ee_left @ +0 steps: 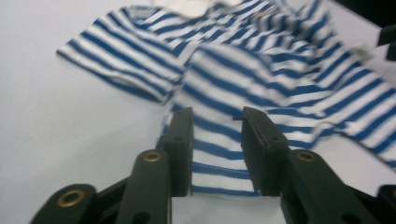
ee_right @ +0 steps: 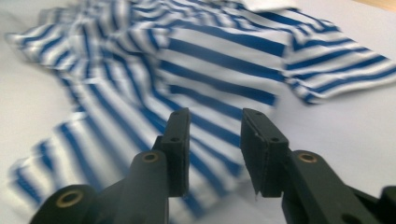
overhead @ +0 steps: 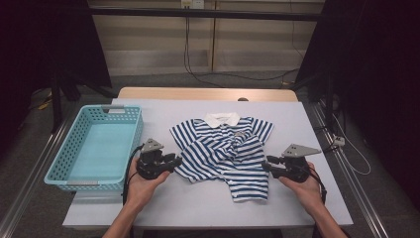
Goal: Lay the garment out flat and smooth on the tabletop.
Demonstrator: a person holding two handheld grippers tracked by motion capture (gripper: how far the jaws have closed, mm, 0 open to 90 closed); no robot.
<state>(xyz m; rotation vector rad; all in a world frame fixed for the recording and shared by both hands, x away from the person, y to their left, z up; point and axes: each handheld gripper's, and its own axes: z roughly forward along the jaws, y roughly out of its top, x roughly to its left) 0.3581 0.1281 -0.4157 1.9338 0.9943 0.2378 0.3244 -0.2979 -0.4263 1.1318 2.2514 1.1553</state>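
Note:
A blue-and-white striped polo shirt (overhead: 223, 148) with a white collar lies rumpled in the middle of the pale table (overhead: 198, 203), its lower part folded up over itself. My left gripper (overhead: 178, 161) sits at the shirt's left edge, pointing right. In the left gripper view its jaws (ee_left: 217, 126) stand apart over the striped fabric (ee_left: 261, 70), nothing pinched. My right gripper (overhead: 265, 164) sits at the shirt's right edge, pointing left. In the right gripper view it (ee_right: 215, 126) is open too, with the shirt (ee_right: 219, 60) lying just beyond the tips.
A light blue plastic basket (overhead: 130, 148), with nothing in it, stands on the table's left side, close to my left hand. Dark stands and cables flank the table, and the front strip of the tabletop is bare.

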